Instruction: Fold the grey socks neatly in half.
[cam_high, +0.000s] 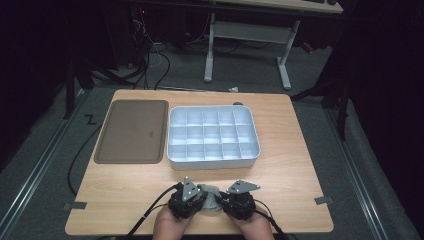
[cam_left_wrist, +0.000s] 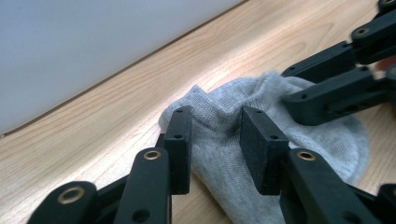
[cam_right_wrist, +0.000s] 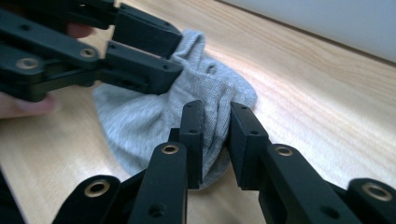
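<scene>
Now, left jaws: the left gripper (cam_left_wrist: 215, 149) stands with its jaws partly apart, a raised fold of the grey sock (cam_left_wrist: 219, 116) between them; whether the pads press the cloth I cannot tell.
Right jaws: the right gripper (cam_right_wrist: 215, 140) has its jaws narrow, pinching a ridge of the sock's edge between the pads.
Sock: it lies crumpled on the table (cam_high: 125, 200) at the near edge, between the two grippers, lit from one side in both gripper views.
Hands: the person's left hand (cam_high: 169, 226) and right hand (cam_high: 256, 227) come in from the bottom of the high view, each with a gripper turned inward toward the sock.
Organizer: a white compartment box (cam_high: 214, 159) sits just beyond the sock, its cells bare.
Tray: a brown tray (cam_high: 132, 132) lies just beside the box, to its left.
Floor: cables trail across the grey carpet (cam_high: 45, 160) past the table.
</scene>
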